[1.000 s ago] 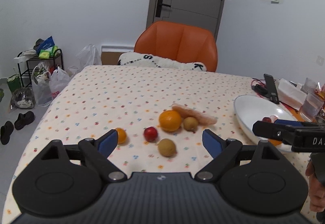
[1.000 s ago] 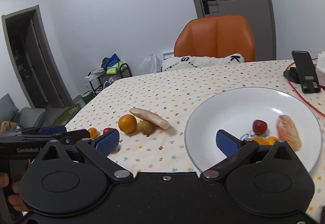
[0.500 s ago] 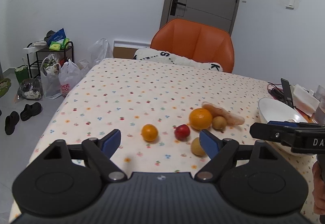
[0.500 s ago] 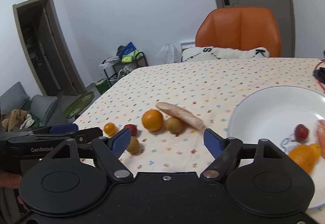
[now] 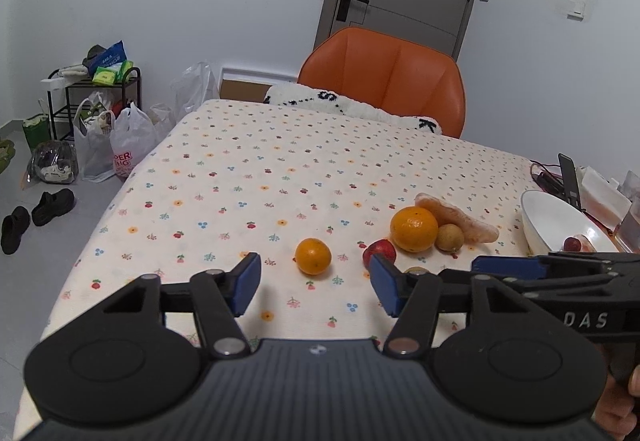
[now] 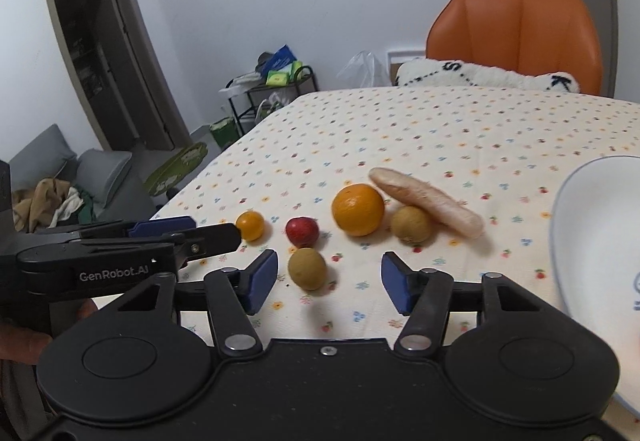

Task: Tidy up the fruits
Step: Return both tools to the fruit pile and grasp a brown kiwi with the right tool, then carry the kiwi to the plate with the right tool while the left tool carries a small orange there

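Both grippers hover over the near edge of a table covered with a flower-print tablecloth (image 5: 280,169). Left gripper (image 5: 314,283): jaws spread wide, blue pads empty, nothing between them; the small orange (image 5: 313,256) sits on the cloth just beyond the gap. Right gripper (image 6: 329,283): also wide open and holding nothing — the near kiwi (image 6: 307,268) lies just ahead of its gap, toward the left-hand pad. In the left wrist view that kiwi is nearly hidden behind a finger; only a sliver shows. Loose fruit on the cloth, read from the right wrist view, left to right: small orange (image 6: 250,225), red apple-like fruit (image 6: 302,231), large orange (image 6: 357,209), second kiwi (image 6: 411,224). A long pale pink-orange piece (image 6: 426,201), exact kind cannot be told, lies at an angle behind the large orange and second kiwi, touching or nearly touching both. The white plate (image 5: 552,219) is at the right side of the table, well apart from the loose fruit; a small red fruit (image 5: 573,243) and something orange-pink beside it rest in it, partly blocked by the right gripper's body. An orange chair (image 5: 384,77) stands at the far side of the table, with a white fuzzy cushion (image 5: 352,107) bearing black lettering on it. A hand (image 6: 24,337) shows at the frame edge on the left gripper's handle.
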`<state>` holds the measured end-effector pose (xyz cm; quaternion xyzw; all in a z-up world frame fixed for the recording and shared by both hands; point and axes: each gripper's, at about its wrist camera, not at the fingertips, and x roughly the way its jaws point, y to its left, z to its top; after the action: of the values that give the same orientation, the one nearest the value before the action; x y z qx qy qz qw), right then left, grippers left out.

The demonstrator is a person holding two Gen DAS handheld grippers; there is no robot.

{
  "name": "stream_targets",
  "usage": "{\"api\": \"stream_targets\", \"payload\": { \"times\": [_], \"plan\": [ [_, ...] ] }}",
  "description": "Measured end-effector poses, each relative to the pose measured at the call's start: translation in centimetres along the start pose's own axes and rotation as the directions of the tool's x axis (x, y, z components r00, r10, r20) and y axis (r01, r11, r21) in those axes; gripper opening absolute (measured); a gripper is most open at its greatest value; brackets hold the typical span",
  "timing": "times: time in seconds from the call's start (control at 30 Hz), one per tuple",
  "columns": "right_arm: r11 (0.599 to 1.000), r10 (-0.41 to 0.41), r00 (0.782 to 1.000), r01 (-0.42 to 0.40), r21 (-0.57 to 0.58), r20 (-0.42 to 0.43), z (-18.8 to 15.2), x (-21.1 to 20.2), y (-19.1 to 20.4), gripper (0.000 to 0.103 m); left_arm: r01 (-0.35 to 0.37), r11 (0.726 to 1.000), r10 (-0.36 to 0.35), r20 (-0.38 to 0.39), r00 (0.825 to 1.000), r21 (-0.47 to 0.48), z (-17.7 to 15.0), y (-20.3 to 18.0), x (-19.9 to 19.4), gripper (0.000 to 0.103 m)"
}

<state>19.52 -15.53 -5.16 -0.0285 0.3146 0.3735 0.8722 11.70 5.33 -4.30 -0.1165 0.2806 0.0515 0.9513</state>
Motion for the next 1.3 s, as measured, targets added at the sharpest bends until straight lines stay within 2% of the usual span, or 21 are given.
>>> {"api": "stream_targets", "payload": {
  "times": [0.2,0.23,0.27,0.3,0.37,0.43,0.6,1.1,1.3],
  "plan": [
    [1.000,0.017,1.000,-0.017,-0.001,-0.023,0.1,1.3,0.4,0.045,0.010,1.000,-0.009,-0.011,1.000,0.004,0.3,0.2,0.9,0.055],
    [1.000,0.023,0.999,-0.023,0.000,-0.029,0.1,1.5,0.4,0.038,0.010,1.000,-0.010,-0.013,1.000,0.006,0.3,0.2,1.1,0.055],
    [1.000,0.031,0.999,-0.031,0.002,-0.035,0.0,1.8,0.5,0.025,0.010,1.000,-0.010,-0.016,1.000,0.008,0.4,0.2,1.4,0.054],
    [0.999,0.044,0.998,-0.043,0.012,-0.044,-0.1,2.0,0.3,0.023,0.011,1.000,-0.011,-0.019,1.000,0.011,0.4,0.1,1.6,0.053],
    [0.998,0.060,0.997,-0.059,0.033,-0.039,-0.2,2.0,0.0,0.023,0.013,1.000,-0.013,-0.023,1.000,0.010,0.5,0.1,2.1,0.052],
    [0.998,0.057,0.998,-0.056,0.032,-0.036,-0.2,1.7,-0.1,0.023,0.011,1.000,-0.011,-0.032,0.999,0.006,0.4,0.2,2.8,0.046],
    [0.998,0.042,0.999,-0.042,0.041,-0.009,-0.1,0.5,-0.8,0.023,0.022,0.999,-0.023,-0.038,0.999,-0.023,0.4,0.3,3.4,0.021],
    [0.996,0.016,0.997,-0.022,0.084,0.078,-0.3,-3.1,-3.1,0.023,0.036,0.998,-0.036,-0.005,0.999,0.058,1.1,-4.2,1.1,0.021],
    [0.995,-0.014,0.993,0.003,0.103,0.113,-0.3,-4.9,-4.5,0.023,0.063,0.994,-0.065,0.012,0.998,0.092,1.4,-6.5,0.9,0.021]
  ]
}}
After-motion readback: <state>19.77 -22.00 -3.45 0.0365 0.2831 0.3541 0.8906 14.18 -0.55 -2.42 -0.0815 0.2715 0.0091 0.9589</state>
